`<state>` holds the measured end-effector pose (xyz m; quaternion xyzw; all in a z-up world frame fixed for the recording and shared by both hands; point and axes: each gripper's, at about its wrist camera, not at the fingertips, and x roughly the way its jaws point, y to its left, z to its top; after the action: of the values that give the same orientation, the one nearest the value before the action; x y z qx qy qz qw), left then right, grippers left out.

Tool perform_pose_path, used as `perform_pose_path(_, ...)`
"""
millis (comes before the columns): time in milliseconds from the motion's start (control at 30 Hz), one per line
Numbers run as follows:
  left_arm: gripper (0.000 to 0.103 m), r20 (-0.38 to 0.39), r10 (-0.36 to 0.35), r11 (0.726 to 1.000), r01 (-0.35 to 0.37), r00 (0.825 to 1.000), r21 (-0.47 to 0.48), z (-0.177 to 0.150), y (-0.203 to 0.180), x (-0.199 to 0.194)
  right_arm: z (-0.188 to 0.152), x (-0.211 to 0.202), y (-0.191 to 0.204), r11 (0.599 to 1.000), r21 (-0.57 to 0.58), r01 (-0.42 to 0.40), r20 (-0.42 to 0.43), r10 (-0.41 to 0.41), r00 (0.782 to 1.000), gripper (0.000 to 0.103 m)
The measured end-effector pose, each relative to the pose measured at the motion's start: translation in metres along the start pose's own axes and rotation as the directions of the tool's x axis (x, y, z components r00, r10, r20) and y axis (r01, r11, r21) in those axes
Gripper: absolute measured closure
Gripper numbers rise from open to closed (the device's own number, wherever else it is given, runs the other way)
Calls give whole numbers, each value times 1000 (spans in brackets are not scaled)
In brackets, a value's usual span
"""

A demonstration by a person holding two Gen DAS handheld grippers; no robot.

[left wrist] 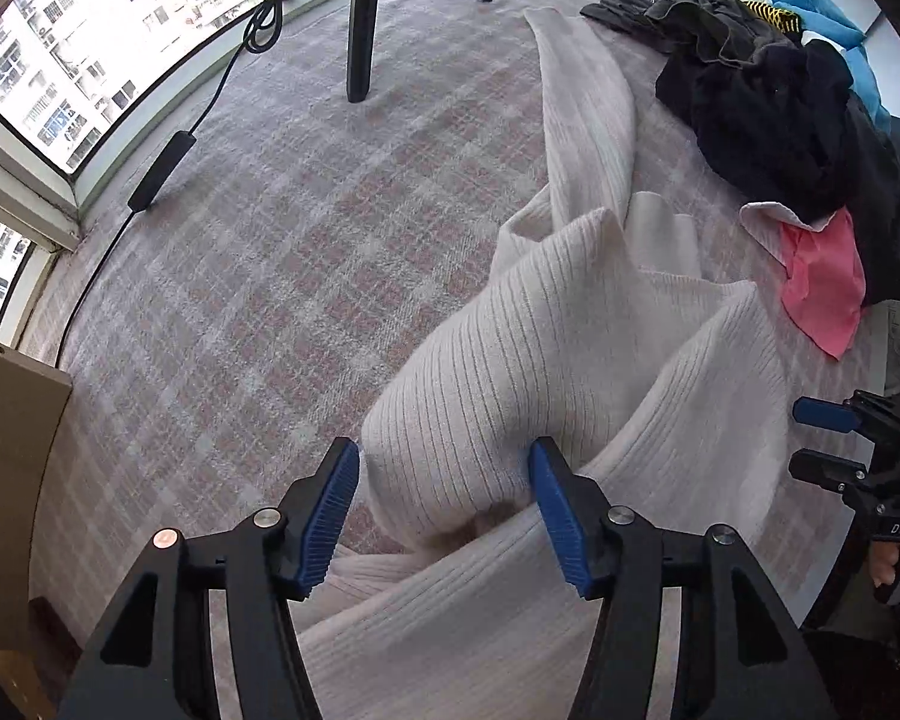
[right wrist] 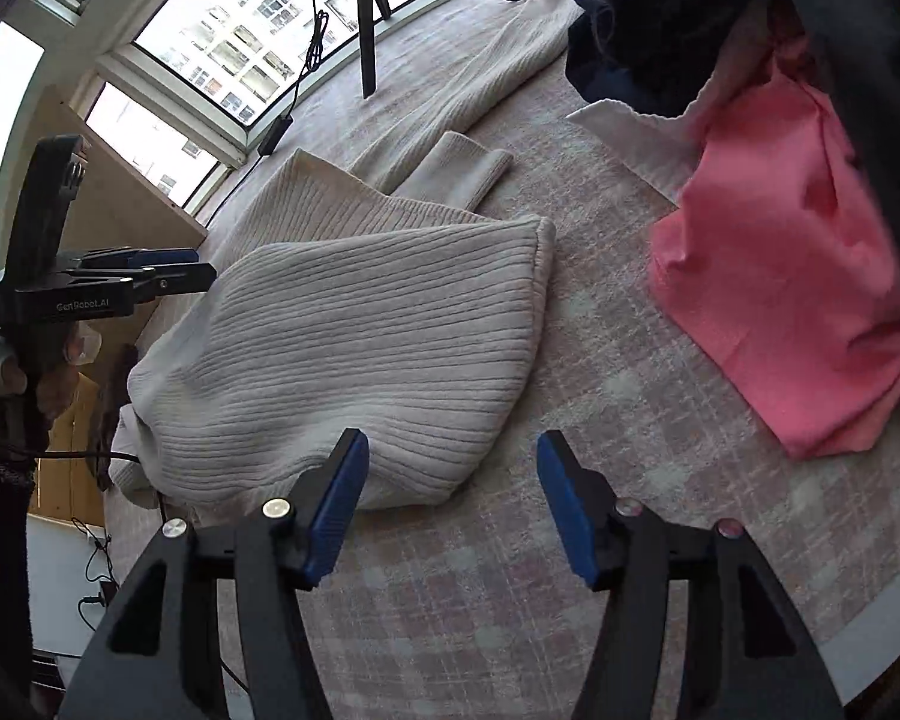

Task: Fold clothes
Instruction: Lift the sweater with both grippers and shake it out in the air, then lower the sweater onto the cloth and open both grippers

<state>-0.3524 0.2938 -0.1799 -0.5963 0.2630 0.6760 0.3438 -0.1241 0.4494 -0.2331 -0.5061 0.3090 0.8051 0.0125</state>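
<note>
A cream ribbed sweater (left wrist: 540, 372) lies crumpled on the checked cloth surface, one sleeve stretched away toward the far side. My left gripper (left wrist: 444, 510) points down over its near fold, jaws apart; the fabric bulges up between the blue pads (left wrist: 555, 510) without being pinched. In the right wrist view the same sweater (right wrist: 360, 348) lies left of centre. My right gripper (right wrist: 450, 510) stands open just beside the sweater's near edge, with only checked cloth between its fingers. Each gripper also shows in the other's view: the right gripper (left wrist: 797, 439) at the right edge, the left gripper (right wrist: 204, 267) at the left.
A pink garment (right wrist: 798, 276) and a heap of dark clothes (left wrist: 768, 108) lie to the right of the sweater. A black tripod leg (left wrist: 363, 18) stands at the far side, with a cable and power brick (left wrist: 162, 171) along the window. A brown board (left wrist: 6, 468) stands at the left.
</note>
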Motion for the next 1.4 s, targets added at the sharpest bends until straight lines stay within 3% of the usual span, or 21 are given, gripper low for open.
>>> perform_pose_path(67, 48, -34, -70, 997, 69, 997, -41, 2, 5, 20, 8, 6, 4, 1000, -11, 16, 6, -16, 1000, 42)
perform_pose_path(133, 60, -24, -102, 992, 100, 995, -72, -2, 6, 27, 15, 11, 11, 999, -40, 31, 11, -31, 999, 42)
perform_pose_path(167, 66, 6, -109, 991, 110, 994, -83, -5, 5, 24, 17, 14, 17, 997, -67, 23, 7, -22, 1000, 50)
perform_pose_path(200, 85, 33, -121, 989, 124, 992, -86, -9, 3, 18, 17, 16, 22, 995, -95, 14, 0, -14, 1000, 67)
perform_pose_path(233, 95, 59, -138, 985, 143, 989, -92, -13, 3, 10, 18, 19, 27, 993, -122, 5, -8, -6, 1000, 96)
perform_pose_path(333, 95, 157, -168, 975, 187, 973, -117, -31, 9, -28, 19, 7, 45, 981, -196, -9, 6, 10, 1000, 97)
perform_pose_path(433, 96, 296, -164, 962, 219, 941, -163, -58, 35, -92, 33, -47, 64, 967, -257, -3, 120, 35, 992, 98)
perform_pose_path(500, 96, 402, -120, 960, 209, 908, -185, -82, 55, -152, 47, -97, 88, 945, -325, 32, 227, 45, 973, 98)
perform_pose_path(567, 96, 518, -48, 966, 172, 854, -195, -107, 67, -222, 62, -148, 124, 904, -419, 91, 331, 59, 942, 98)
perform_pose_path(767, 96, 744, 137, 976, 41, 654, -216, -192, 60, -417, 78, -290, 234, 743, -624, 240, 529, 176, 830, 98)
perform_pose_path(867, 96, 772, 211, 971, -40, 600, -235, -230, 45, -473, 70, -340, 269, 687, -676, 269, 564, 247, 788, 98)
perform_pose_path(933, 95, 771, 259, 964, -113, 581, -239, -248, 31, -489, 59, -364, 280, 662, -700, 266, 568, 292, 770, 98)
perform_pose_path(1000, 95, 762, 277, 961, -148, 585, -235, -260, 23, -489, 46, -369, 287, 630, -712, 310, 592, 301, 747, 98)
perform_pose_path(1033, 95, 747, 277, 960, -152, 604, -234, -264, 23, -477, 42, -363, 287, 621, -717, 316, 589, 298, 751, 98)
perform_pose_path(1067, 95, 731, 277, 960, -154, 624, -232, -267, 23, -465, 39, -348, 282, 623, -726, 291, 559, 289, 777, 98)
perform_pose_path(1133, 95, 674, 253, 964, -121, 694, -238, -271, 28, -418, 33, -310, 269, 632, -739, 234, 485, 257, 836, 98)
perform_pose_path(1200, 94, 598, 178, 968, -30, 782, -248, -280, 38, -350, 22, -246, 245, 654, -733, 185, 391, 183, 902, 98)
perform_pose_path(1233, 92, 529, 132, 960, 25, 839, -278, -287, 47, -303, 16, -209, 230, 668, -727, 157, 328, 138, 934, 98)
perform_pose_path(1300, 92, 383, 23, 928, 122, 924, -351, -302, 62, -209, -2, -126, 197, 682, -717, 142, 189, -6, 982, 97)
perform_pose_path(1333, 93, 288, -17, 905, 137, 958, -404, -315, 66, -164, -13, -84, 179, 683, -717, 141, 108, -91, 990, 96)
perform_pose_path(1400, 103, 141, -60, 872, 121, 988, -474, -347, 65, -104, -36, -43, 147, 669, -732, 127, -2, -188, 982, 96)
